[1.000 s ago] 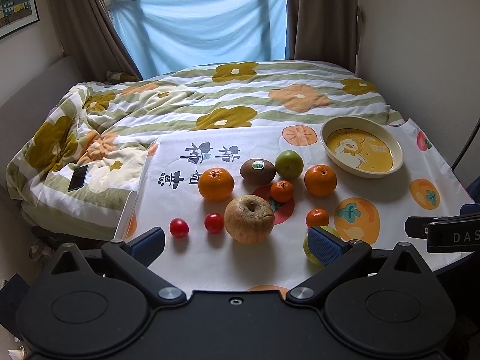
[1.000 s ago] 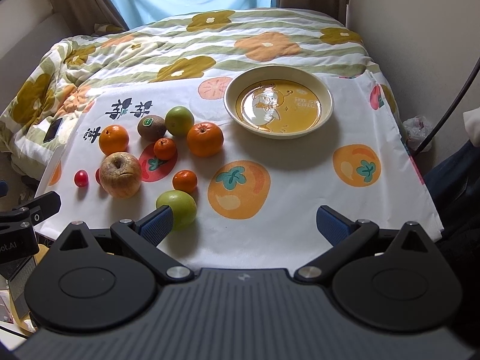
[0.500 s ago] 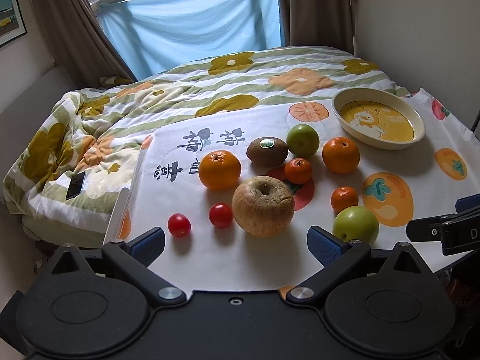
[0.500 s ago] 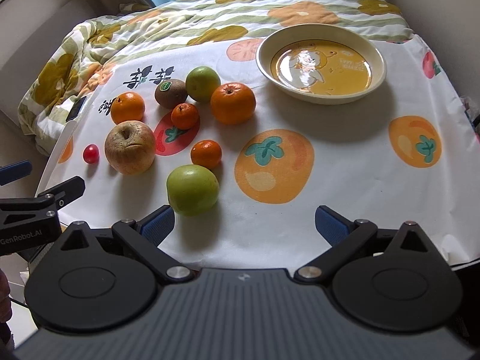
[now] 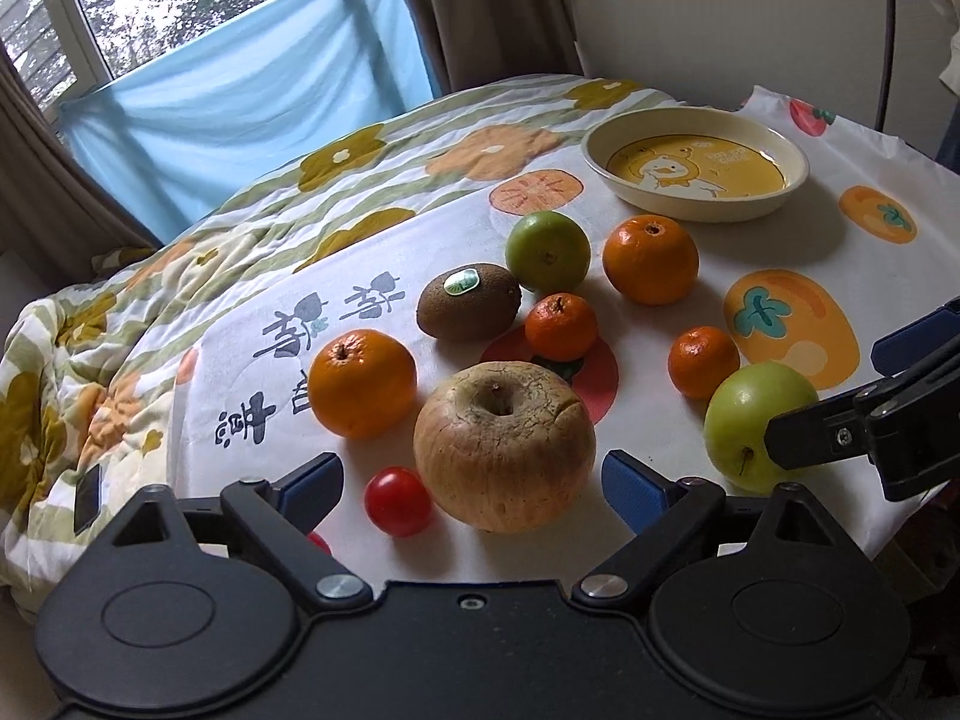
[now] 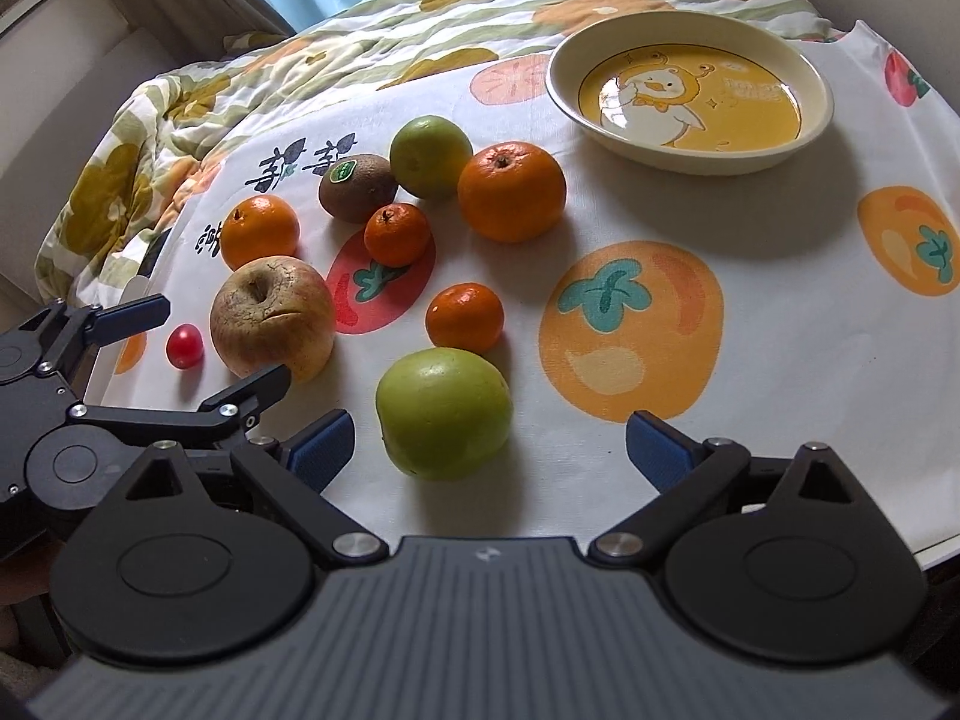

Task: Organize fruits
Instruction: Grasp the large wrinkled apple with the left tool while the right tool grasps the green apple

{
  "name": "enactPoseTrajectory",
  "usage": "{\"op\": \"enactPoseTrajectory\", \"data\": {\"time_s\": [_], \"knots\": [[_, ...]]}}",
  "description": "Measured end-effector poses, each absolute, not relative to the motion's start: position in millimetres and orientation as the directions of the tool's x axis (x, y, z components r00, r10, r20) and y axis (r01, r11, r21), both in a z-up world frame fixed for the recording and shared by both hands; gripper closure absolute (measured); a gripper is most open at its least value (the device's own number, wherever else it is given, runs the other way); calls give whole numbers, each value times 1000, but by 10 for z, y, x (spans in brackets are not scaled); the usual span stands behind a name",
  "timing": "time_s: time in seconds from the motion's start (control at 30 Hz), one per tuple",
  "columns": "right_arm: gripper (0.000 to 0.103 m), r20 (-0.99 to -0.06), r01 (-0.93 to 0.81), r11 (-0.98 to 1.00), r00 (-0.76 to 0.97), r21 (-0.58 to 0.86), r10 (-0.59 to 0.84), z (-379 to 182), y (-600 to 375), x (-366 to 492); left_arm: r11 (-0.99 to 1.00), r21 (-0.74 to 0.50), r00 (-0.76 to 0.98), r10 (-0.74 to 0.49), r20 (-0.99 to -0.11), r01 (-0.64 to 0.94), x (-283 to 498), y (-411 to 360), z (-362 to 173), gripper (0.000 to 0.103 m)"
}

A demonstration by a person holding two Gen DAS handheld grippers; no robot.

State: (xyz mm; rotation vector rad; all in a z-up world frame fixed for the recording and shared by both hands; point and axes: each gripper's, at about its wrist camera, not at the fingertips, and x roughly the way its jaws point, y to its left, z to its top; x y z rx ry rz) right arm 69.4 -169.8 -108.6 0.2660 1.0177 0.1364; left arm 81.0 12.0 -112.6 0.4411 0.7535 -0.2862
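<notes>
My left gripper [image 5: 471, 483] hangs low over the cloth with its jaws closing. A large wrinkled brown apple [image 5: 504, 444] sits between its blue pads [image 5: 630, 486] without touching them, and a cherry tomato [image 5: 399, 501] lies beside it. My right gripper [image 6: 489, 447] is open, with a green apple [image 6: 444, 411] between its fingers, nearer the left pad and not pressed. Further back lie two oranges [image 6: 513, 189], two mandarins [image 6: 465, 315], a kiwi [image 6: 357, 186] and a second green apple [image 6: 429, 153]. The cream plate [image 6: 690, 159] with a yellow duck picture holds nothing.
The fruit lies on a white persimmon-print cloth [image 6: 780, 360] over a small table, whose front edge is just under both grippers. A flowered quilt [image 5: 120, 312] with a phone [image 5: 87, 495] on it covers the bed on the left. A wall and a cable stand on the right.
Both grippers have come down and closer to the fruit. The brown apple now sits between the left fingers, the green apple between the right ones. The left view has rolled and its jaws have narrowed a little.
</notes>
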Motion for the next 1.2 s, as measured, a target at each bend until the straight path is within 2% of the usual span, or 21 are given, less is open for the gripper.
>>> {"op": "enactPoseTrajectory", "data": {"time_s": [0.17,0.37,0.47,0.93,1.03,1.07,1.2], "knots": [[0,-831,42,958,508,284,225,-1138,-1581,751,835,296,688,-130,-714,464,914,77,-1215,9],[0,-843,62,960,496,274,208,-1184,-1539,812,821,292,679,-150,-718,490,1010,51,-1280,15],[5,-853,71,960,479,273,207,-1212,-1540,836,819,272,666,-170,-726,505,1020,52,-1294,23],[19,-857,111,940,456,323,240,-1255,-1527,850,810,273,665,-182,-724,519,948,94,-1280,24],[25,-855,103,943,463,315,235,-1256,-1499,868,807,275,665,-184,-724,523,921,108,-1280,24],[31,-853,96,944,465,317,239,-1258,-1492,873,807,274,663,-184,-725,524,917,113,-1279,24],[32,-854,76,953,469,292,224,-1227,-1446,884,811,267,657,-181,-732,521,902,125,-1267,24]]}}
